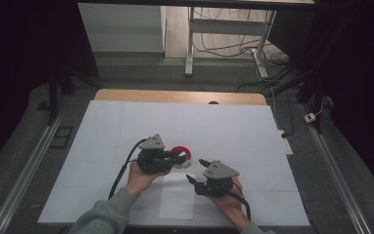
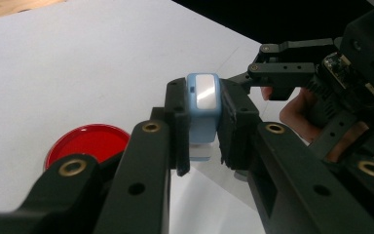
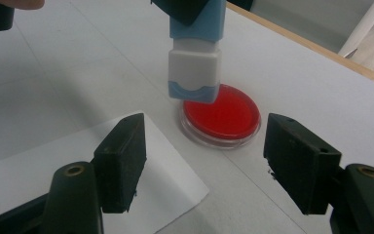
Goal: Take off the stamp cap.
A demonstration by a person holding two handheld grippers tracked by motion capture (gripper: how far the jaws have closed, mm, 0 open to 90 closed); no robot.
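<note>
White table sheeting lies under both grippers. Left gripper (image 2: 202, 131) clenches a blue stamp (image 2: 203, 109), probably just above the red ink pad (image 3: 222, 116). Right gripper (image 3: 204, 165) gapes empty, with the paper (image 3: 78, 165) below it. Inking seems underway; next comes pressing down squarely.

In the high view, we find the small blue-and-white plastic stamp block (image 1: 187, 155) too small to make out, and the left gripper (image 1: 182, 158) covers part of the round red ink dish (image 1: 179, 150). In the right gripper view, the stamp block's (image 3: 196, 53) upper end is cut off by the top edge, and its white lower end overlaps the dish's (image 3: 226, 117) near rim, so we cannot tell whether they touch.
</note>
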